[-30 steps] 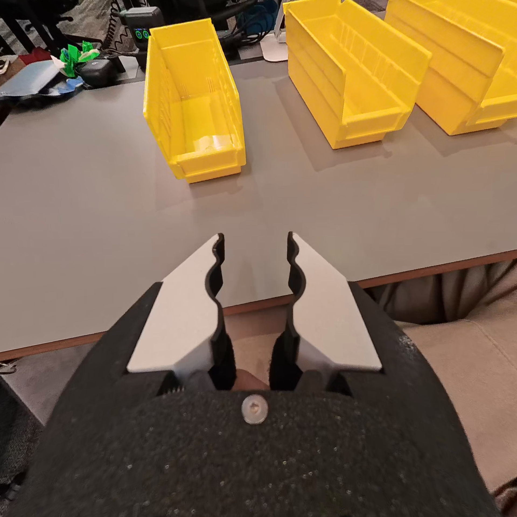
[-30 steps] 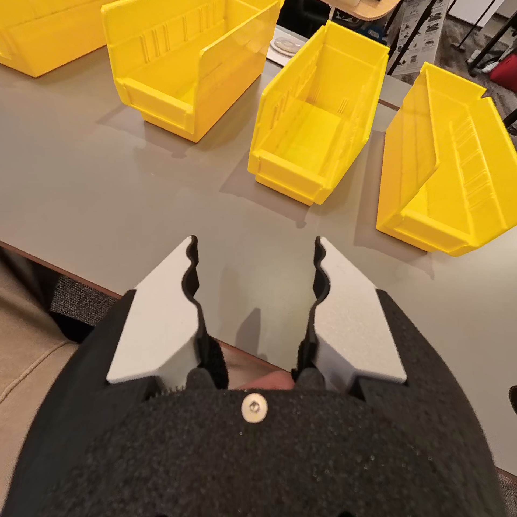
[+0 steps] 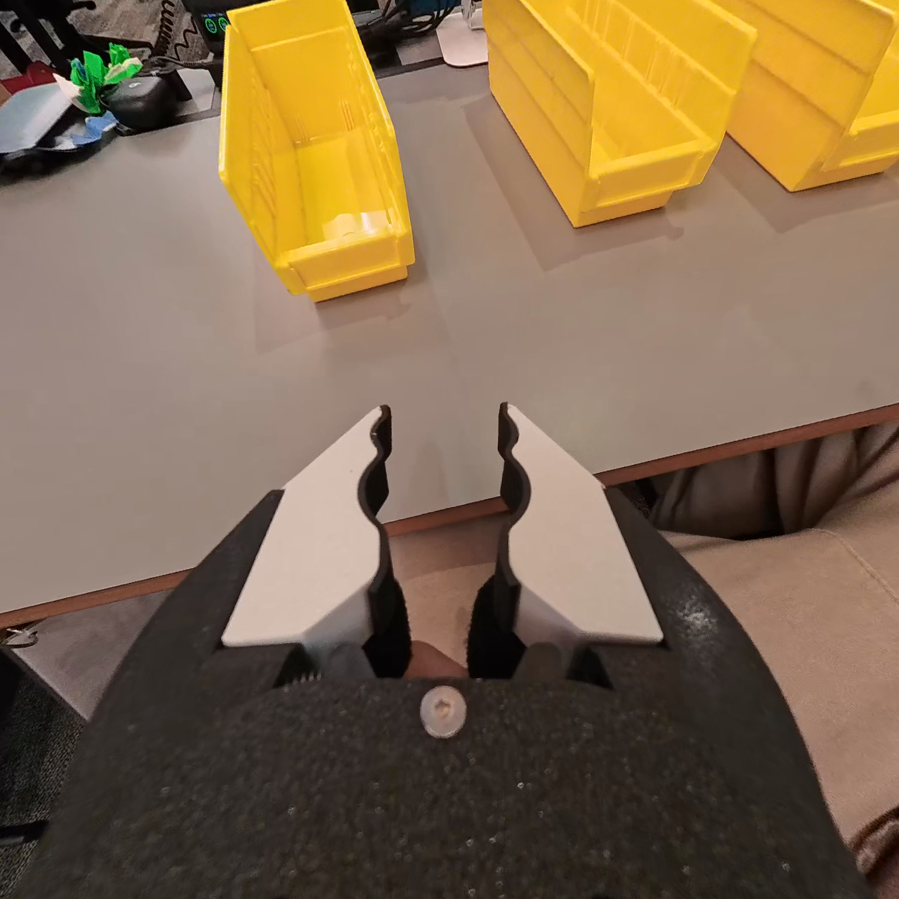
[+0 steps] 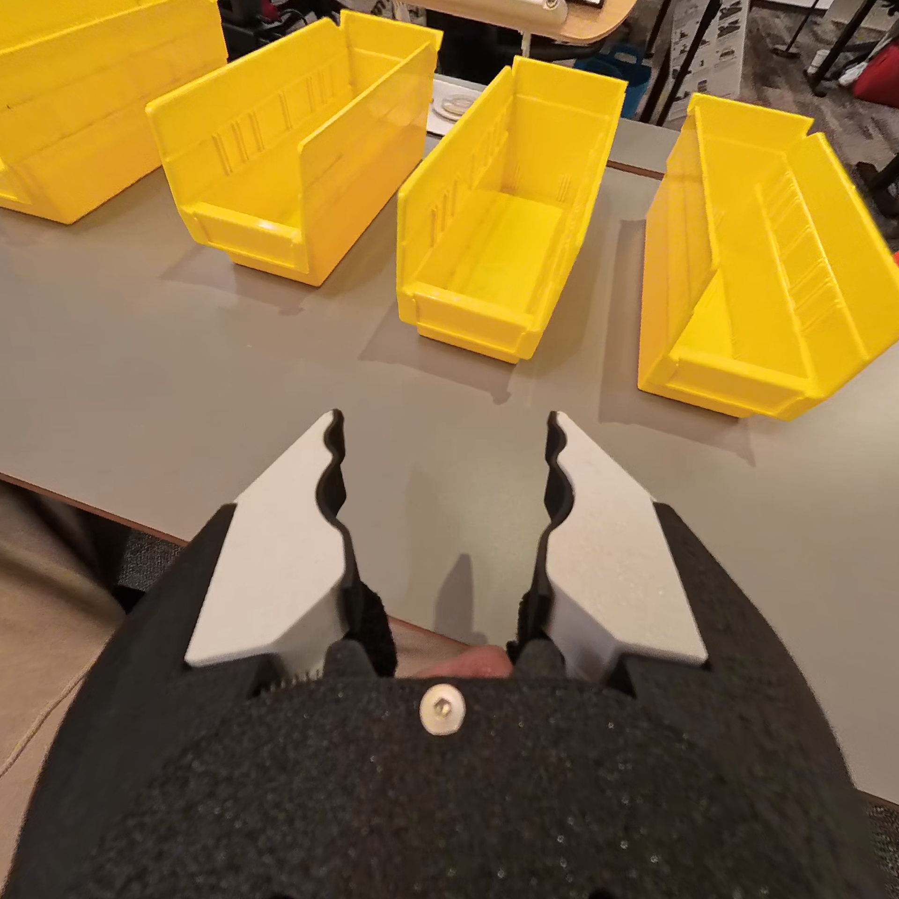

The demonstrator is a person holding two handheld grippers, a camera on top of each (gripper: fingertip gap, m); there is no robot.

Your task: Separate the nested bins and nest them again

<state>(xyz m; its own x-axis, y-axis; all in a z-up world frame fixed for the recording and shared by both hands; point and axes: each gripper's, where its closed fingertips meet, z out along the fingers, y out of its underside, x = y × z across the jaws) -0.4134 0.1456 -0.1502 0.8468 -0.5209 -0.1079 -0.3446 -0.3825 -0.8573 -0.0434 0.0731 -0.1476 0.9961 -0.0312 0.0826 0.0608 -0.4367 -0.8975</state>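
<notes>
So all the yellow bins are spread out singly on the grey table [image 3: 146, 389] right now, none inside another as far as I can see, so my read is the separating half is done and the re-nesting is what's up next.

Left tool [image 3: 442, 413] is released, jaws apart, nothing in it, hanging over the near table edge. The narrow bin [image 3: 311, 160] sits at its 11 o'clock, a wider bin [image 3: 608, 126] at 1 o'clock, well apart from each other.

Right tool [image 4: 445, 418] is also released and empty, spread wider than the left. From it, the middle bin [image 4: 501, 214] is at about 12 o'clock, a broad bin [image 4: 292, 155] at 11, and the right-hand bin [image 4: 759, 272] at 2, that one tipped over onto its side wall.

How I'd do it: grab a smaller bin by its low front lip or a side wall, lift it clear, line up the long axis with a bigger one and lower it straight. Thin walls will flex, so pinch low. That tipped one needs righting first.

Versus a second ago: both views sit closer in and the bins look a bit turned, but they don't seem to have moved. Jaw gaps look about the same.
</notes>
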